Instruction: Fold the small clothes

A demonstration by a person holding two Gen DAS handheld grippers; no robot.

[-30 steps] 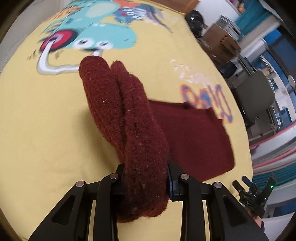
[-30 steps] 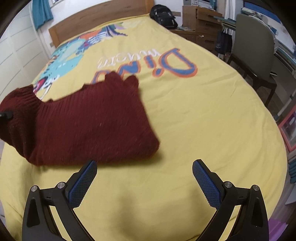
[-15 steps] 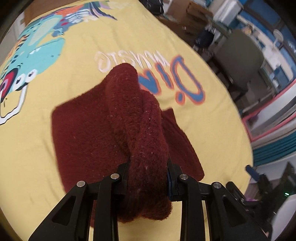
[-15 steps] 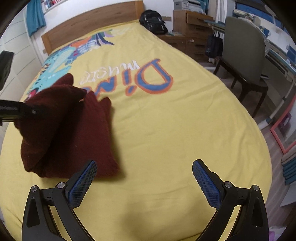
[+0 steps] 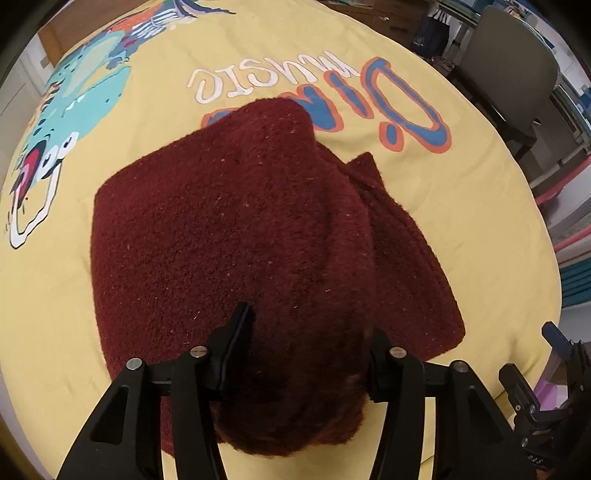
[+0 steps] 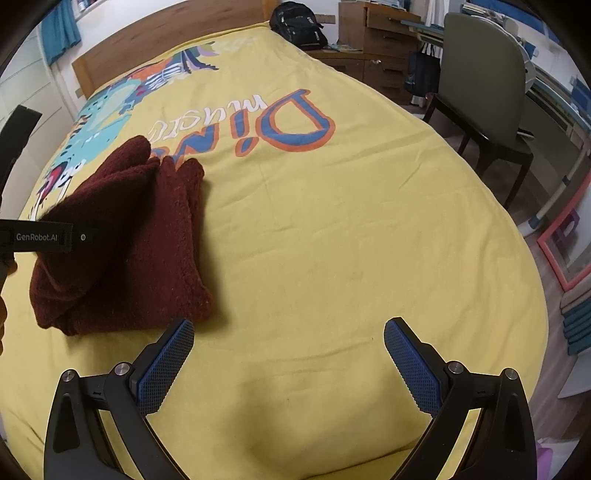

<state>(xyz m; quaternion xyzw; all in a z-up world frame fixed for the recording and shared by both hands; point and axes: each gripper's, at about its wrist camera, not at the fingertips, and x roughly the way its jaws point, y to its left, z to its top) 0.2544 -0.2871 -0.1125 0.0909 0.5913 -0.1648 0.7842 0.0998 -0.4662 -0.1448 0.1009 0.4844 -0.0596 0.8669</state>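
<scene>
A dark red knitted garment [image 5: 236, 229] lies folded on the yellow bed cover [image 5: 461, 206]. It also shows in the right wrist view [image 6: 125, 236], left of centre. My left gripper [image 5: 308, 339] has its fingers spread wider than before, with a thick fold of the garment still bulging between them and over the left finger [image 5: 236, 332]. Its body shows in the right wrist view [image 6: 44, 236], over the garment. My right gripper [image 6: 288, 354] is open and empty, above bare cover to the right of the garment, blue pads [image 6: 170, 358] showing.
The cover carries a dinosaur print [image 6: 110, 110] and blue lettering [image 6: 291, 125]. A wooden headboard [image 6: 155, 40] is at the far end. A grey chair [image 6: 484, 92], a black backpack [image 6: 299, 26] and wooden drawers [image 6: 373, 44] stand beyond the bed's right side.
My left gripper carried the held edge over and laid it onto the rest of the garment, making a folded stack. Its fingers have spread apart. My right gripper stayed open, nearly still.
</scene>
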